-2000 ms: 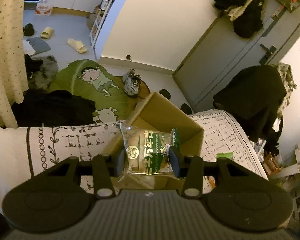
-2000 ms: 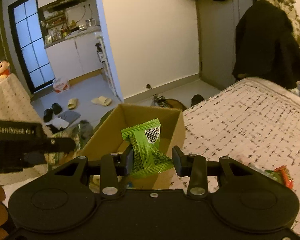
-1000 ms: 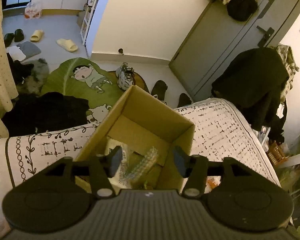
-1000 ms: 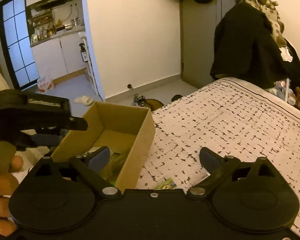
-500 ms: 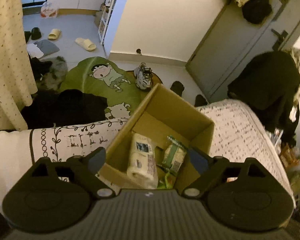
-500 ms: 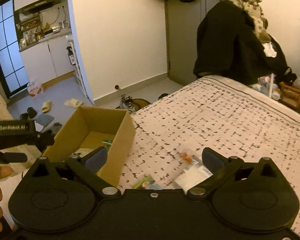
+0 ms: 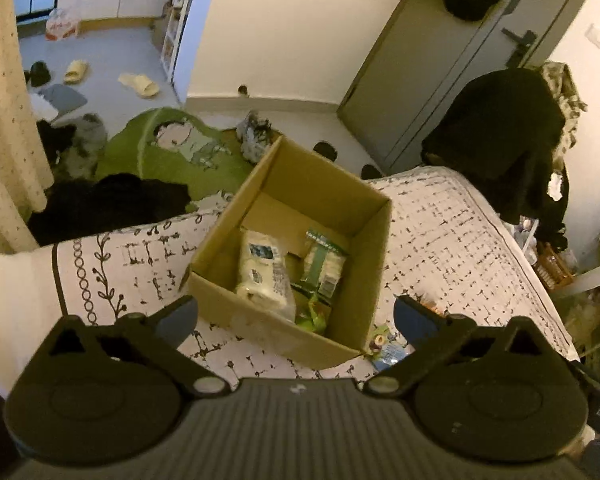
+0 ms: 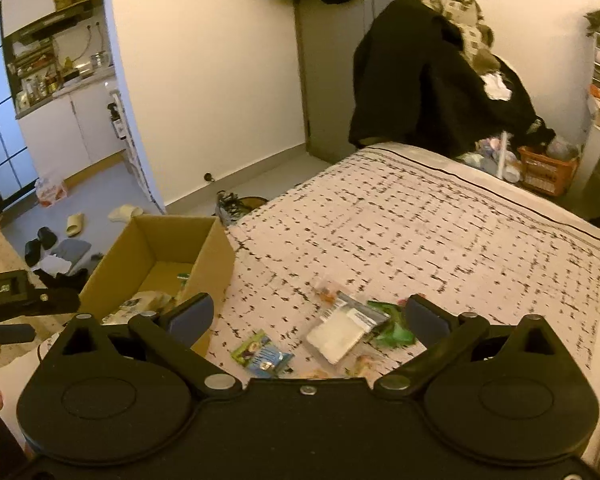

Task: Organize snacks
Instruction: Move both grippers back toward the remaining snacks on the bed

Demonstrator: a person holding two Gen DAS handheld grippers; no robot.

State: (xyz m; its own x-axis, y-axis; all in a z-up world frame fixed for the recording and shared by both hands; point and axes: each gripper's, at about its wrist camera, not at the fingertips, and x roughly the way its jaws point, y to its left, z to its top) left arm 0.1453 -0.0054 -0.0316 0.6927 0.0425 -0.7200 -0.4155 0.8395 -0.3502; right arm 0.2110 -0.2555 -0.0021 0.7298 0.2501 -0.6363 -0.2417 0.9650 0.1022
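I see the bed (image 8: pixel 420 220) under its patterned cover, with the open cardboard box (image 7: pixel 364 200) standing at its corner. Inside the box lie a white packet (image 7: pixel 262 276), a green-striped packet (image 7: pixel 324 262) beside it and a small bright green one (image 7: pixel 312 314). More snack packets (image 8: pixel 340 336) are scattered on the bed just right of the box. My left tool (image 7: pixel 296 316) hangs above the box, jaws just spread wide with nothing between them. My right tool (image 8: pixel 308 314) hovers over the loose packets, equally spread and empty.

The bed (image 8: pixel 420 216) bears a cardboard box (image 8: pixel 216 264); loose snack packets (image 8: pixel 336 336) lie beside it.
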